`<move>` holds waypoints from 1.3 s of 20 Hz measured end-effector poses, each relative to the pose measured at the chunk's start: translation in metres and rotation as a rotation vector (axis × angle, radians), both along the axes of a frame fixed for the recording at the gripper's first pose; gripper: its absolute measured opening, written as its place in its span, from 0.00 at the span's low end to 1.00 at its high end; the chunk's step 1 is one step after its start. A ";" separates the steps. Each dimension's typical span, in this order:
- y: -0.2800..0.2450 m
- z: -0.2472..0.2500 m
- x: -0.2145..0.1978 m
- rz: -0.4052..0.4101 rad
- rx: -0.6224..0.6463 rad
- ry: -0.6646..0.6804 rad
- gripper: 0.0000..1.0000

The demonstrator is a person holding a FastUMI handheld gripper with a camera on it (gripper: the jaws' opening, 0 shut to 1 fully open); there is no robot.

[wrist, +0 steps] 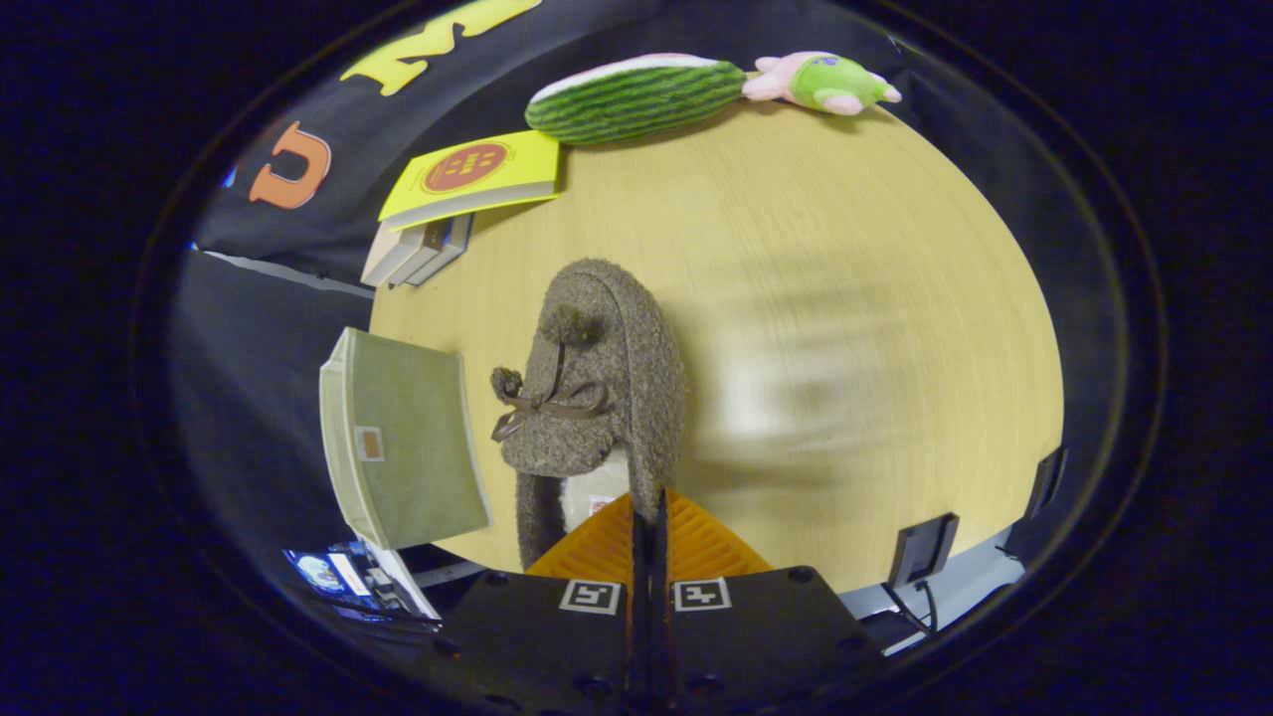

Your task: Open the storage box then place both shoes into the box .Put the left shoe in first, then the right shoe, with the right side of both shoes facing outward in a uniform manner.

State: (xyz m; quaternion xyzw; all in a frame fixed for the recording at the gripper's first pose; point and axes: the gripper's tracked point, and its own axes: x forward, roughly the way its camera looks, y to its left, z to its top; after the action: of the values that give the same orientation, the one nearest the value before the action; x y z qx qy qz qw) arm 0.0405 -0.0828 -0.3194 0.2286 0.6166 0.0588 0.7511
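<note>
Gripper view, looking forward along the claw. A fuzzy grey-brown slipper is seen held above the wooden tabletop, its toe pointing away from the fingers. The slipper is trimmed with a dark ribbon bow and two pompoms, and a pale lining is visible at its opening. The fingers are pressed almost together, and the rim of the slipper's heel opening is pinched between them. To the left of the slipper, a pale green storage box is shown, overhanging the tabletop's edge; whether its lid is raised cannot be told. Beyond the box, a yellow book is stacked on other books. At the far edge of the tabletop, a striped green watermelon-slice plush is laid beside a pink and green plush toy. A blurred pale patch is recorded on the tabletop to the right of the slipper; what it is cannot be told.
</note>
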 end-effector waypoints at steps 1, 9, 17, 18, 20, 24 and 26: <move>0.011 0.013 0.000 -0.002 0.007 -0.013 0.06; 0.132 0.116 0.001 -0.016 0.082 -0.092 0.06; 0.254 0.142 0.008 -0.038 0.094 -0.108 0.06; 0.265 0.137 0.010 -0.038 0.082 -0.105 0.06; 0.285 0.127 0.013 -0.029 0.049 -0.096 0.06; 0.309 0.101 0.018 -0.006 -0.012 -0.076 0.06; 0.315 0.088 0.020 -0.019 -0.026 -0.055 0.06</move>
State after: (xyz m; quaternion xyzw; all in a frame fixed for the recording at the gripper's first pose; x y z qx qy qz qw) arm 0.0601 0.2322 -0.2316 0.2228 0.5941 0.0501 0.7713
